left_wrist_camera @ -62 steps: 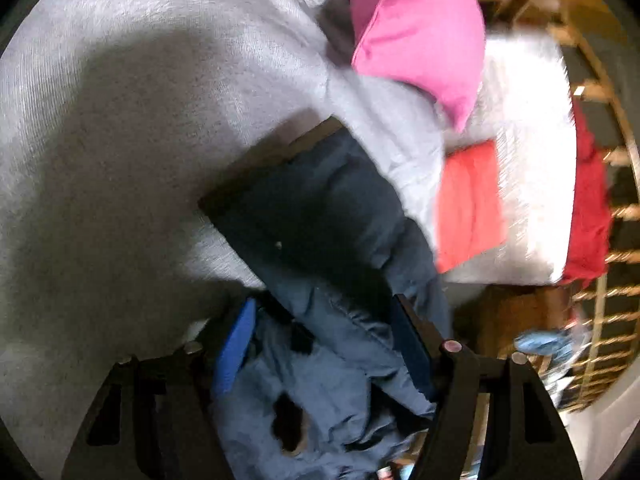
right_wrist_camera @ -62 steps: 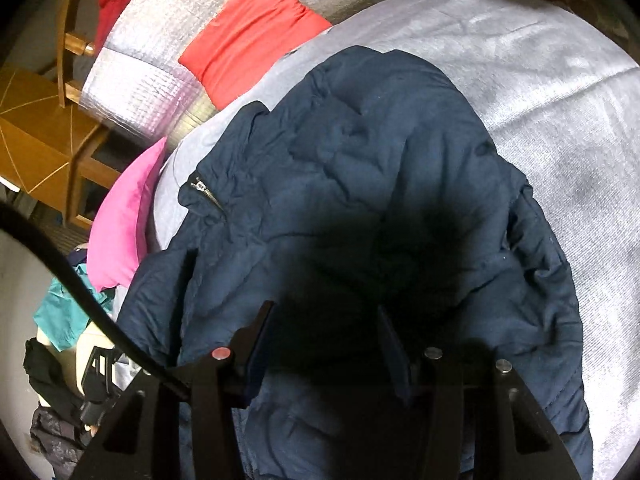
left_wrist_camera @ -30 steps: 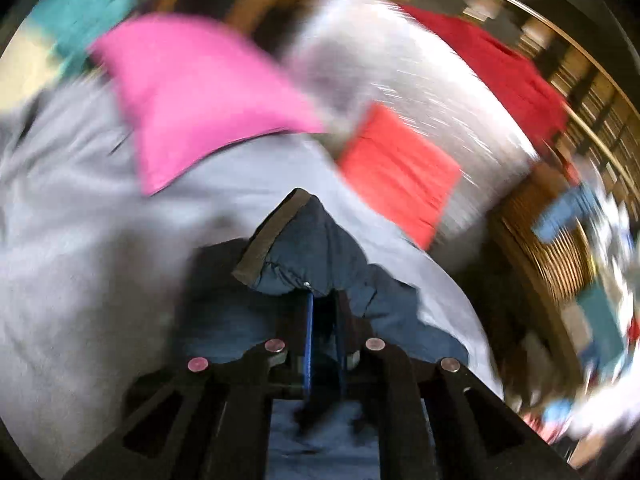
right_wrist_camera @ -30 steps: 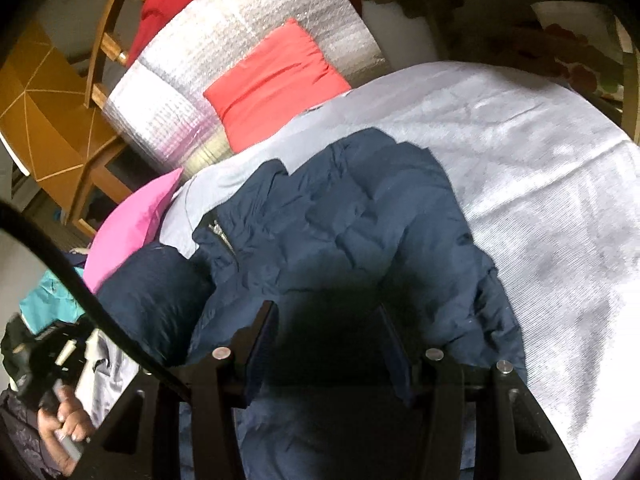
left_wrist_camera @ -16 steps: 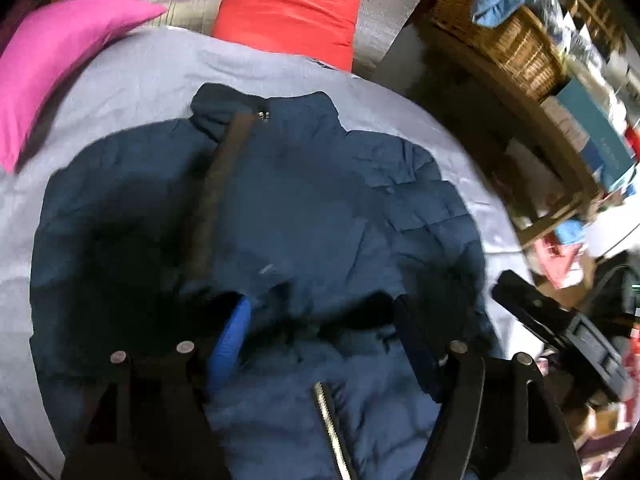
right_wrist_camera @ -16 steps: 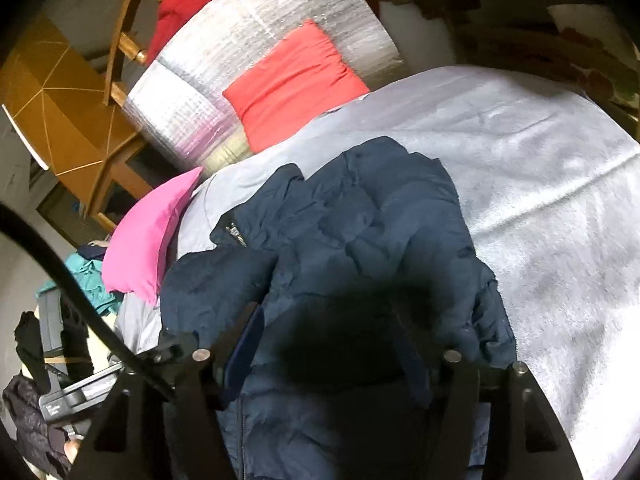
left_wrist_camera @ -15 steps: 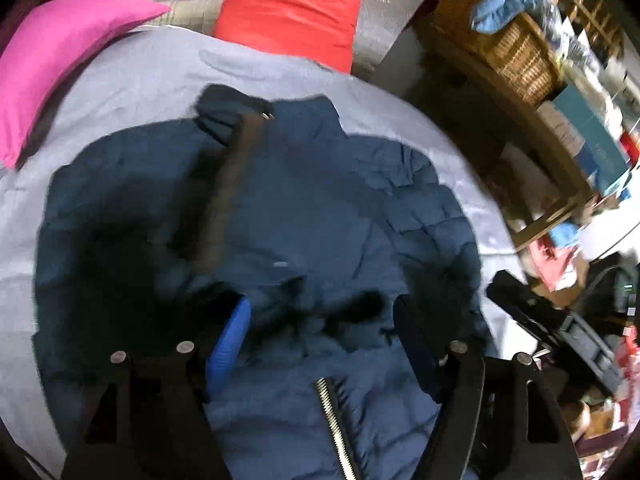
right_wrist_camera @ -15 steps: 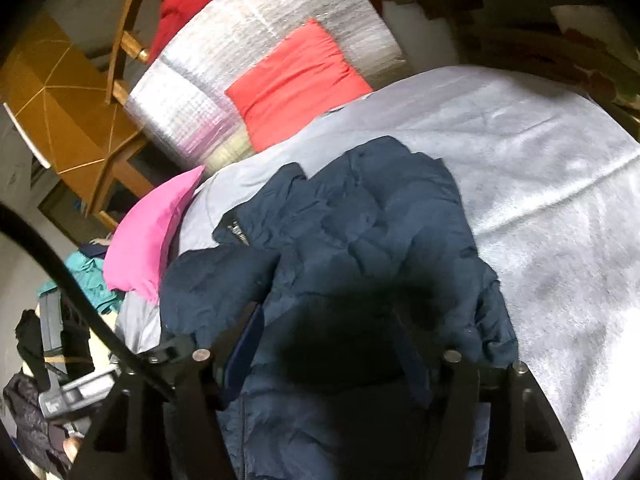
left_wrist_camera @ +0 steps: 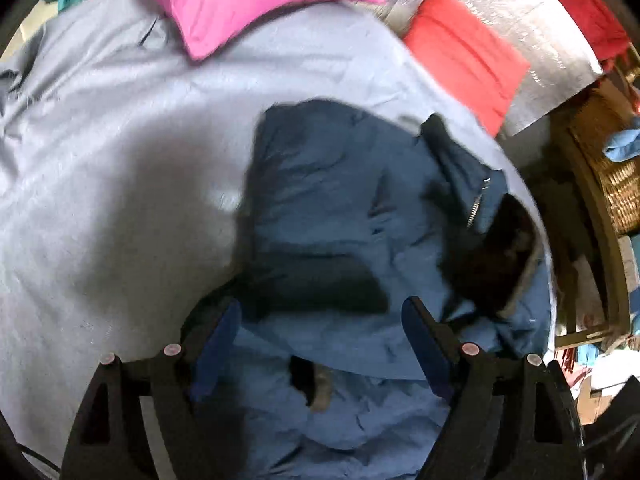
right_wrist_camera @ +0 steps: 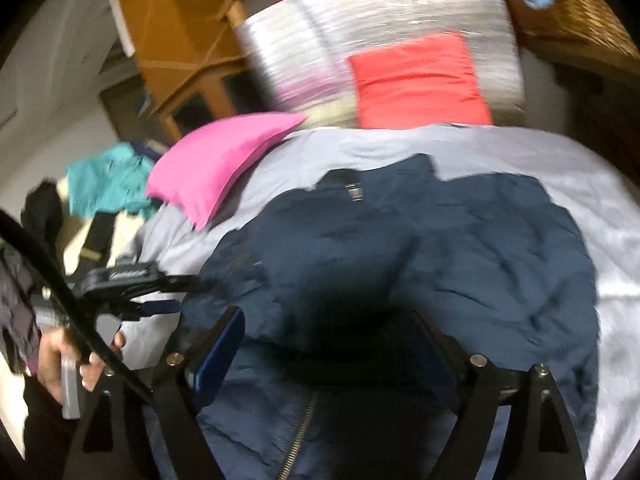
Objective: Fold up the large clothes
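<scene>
Left gripper [left_wrist_camera: 322, 328] and right gripper [right_wrist_camera: 326, 332] just spread, unclamped, over the navy jacket [right_wrist_camera: 420, 248]

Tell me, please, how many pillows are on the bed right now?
2. The pink pillow lies at the head of the bed, left in the right wrist view. The red pillow leans on the silver panel beside it. More may lie out of view.

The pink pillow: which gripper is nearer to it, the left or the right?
Left. The left gripper reaches in from the pink pillow side of the jacket; the right gripper hangs open over the jacket's middle, farther away.
</scene>
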The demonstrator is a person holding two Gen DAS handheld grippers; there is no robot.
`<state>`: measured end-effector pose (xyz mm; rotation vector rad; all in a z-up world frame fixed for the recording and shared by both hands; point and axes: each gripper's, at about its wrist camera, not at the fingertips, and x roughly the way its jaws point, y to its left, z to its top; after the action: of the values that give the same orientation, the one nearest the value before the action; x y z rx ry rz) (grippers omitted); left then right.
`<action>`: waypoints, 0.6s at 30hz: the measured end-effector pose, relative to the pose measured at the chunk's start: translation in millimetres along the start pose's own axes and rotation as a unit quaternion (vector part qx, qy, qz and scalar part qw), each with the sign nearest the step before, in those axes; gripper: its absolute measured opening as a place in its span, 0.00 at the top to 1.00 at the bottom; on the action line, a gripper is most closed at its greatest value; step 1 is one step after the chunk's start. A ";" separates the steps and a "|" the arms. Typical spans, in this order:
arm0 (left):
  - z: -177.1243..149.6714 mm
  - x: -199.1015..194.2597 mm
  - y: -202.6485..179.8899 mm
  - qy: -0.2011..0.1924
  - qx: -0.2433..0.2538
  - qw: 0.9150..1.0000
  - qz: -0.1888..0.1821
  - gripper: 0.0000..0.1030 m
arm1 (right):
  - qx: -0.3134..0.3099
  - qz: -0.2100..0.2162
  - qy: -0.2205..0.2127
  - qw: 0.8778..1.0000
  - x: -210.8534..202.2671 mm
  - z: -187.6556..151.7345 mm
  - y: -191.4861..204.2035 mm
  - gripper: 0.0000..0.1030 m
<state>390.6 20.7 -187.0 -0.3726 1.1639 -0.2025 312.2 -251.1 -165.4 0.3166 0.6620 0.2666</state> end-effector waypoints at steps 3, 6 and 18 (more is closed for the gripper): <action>-1.5 11.6 -3.2 0.019 0.008 0.999 0.025 0.20 | -0.027 -0.010 0.006 1.000 13.8 8.2 16.5 0.14; -0.9 14.2 -0.9 0.031 -0.002 0.999 0.015 0.20 | -0.073 -0.032 0.032 0.996 32.6 12.7 33.5 0.14; -0.8 20.8 2.9 0.038 -0.003 0.999 0.005 0.20 | 0.033 -0.135 0.039 0.990 43.8 34.4 -22.1 0.14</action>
<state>397.8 16.1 -206.2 -0.3661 1.2413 -0.2054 370.4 -263.4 -172.4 0.2760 0.7840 -0.0016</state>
